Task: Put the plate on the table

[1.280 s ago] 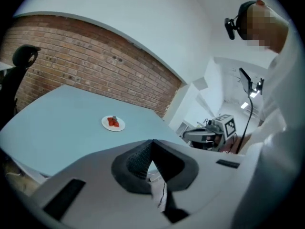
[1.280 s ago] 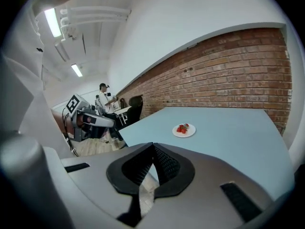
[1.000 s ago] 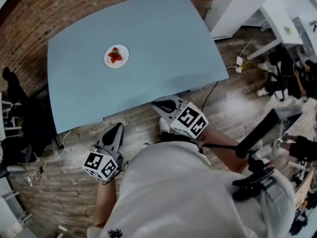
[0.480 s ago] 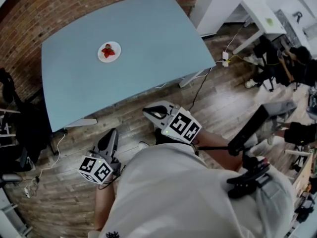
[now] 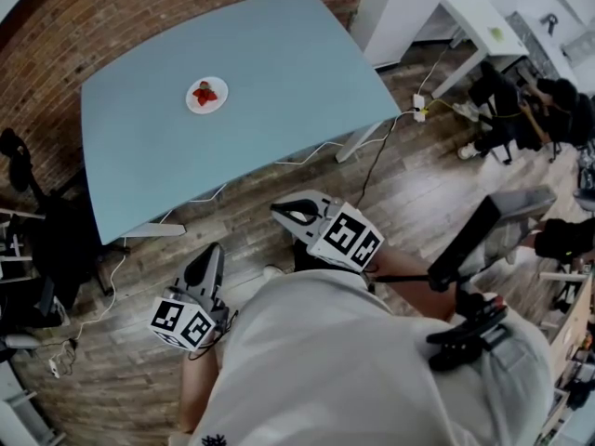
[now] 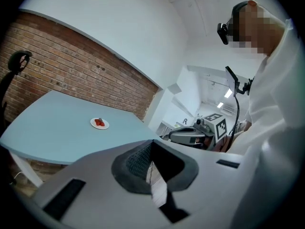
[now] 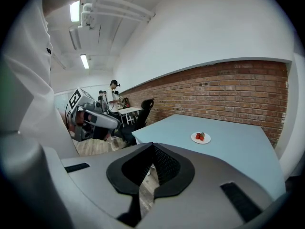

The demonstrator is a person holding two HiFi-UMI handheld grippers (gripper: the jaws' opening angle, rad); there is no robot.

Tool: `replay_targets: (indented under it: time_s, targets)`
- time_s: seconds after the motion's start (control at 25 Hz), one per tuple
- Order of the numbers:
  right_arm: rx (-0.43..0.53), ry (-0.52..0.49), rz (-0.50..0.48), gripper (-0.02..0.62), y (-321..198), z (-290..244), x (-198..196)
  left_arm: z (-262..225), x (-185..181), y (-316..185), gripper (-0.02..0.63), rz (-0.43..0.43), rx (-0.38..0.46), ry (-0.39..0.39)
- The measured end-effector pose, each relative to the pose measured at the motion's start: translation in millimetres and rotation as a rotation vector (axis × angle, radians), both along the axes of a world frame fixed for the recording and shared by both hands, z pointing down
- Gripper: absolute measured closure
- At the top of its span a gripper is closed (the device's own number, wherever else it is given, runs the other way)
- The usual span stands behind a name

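Glowing ceiling lights (image 7: 75, 11): gripper views only

Bright, even indoor light here, ceiling strips (image 7: 75, 11) glowing up and left of the right gripper (image 7: 152, 148), shadows soft, heavy fisheye bending and dark corners all round, and the left gripper (image 6: 151, 146) itself looking slightly soft up close.
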State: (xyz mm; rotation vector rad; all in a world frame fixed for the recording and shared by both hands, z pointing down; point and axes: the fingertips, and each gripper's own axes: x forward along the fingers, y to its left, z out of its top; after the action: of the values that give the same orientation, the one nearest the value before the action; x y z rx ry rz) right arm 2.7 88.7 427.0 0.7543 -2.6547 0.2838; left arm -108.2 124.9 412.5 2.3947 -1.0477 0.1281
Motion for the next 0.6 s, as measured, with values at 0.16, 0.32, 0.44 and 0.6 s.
replay_targets:
  time_s: [0.16,0.32,0.44,0.6]
  targets:
    - [0.012,-0.014,-0.003,0.589,9,-9,-7,-3,-6,6,0.606,-0.009,0.016,0.011]
    - [0.021,-0.012,-0.013,0.589,21,-10,-15,1,-11,15,0.606,-0.014,0.008,0.015]
    - [0.019,-0.008,-0.015,0.589,28,-8,-16,5,-12,22,0.606,-0.016,0.003,0.014]
    - [0.020,-0.003,-0.021,0.589,35,-7,-18,10,-15,28,0.606,-0.019,-0.011,0.010]
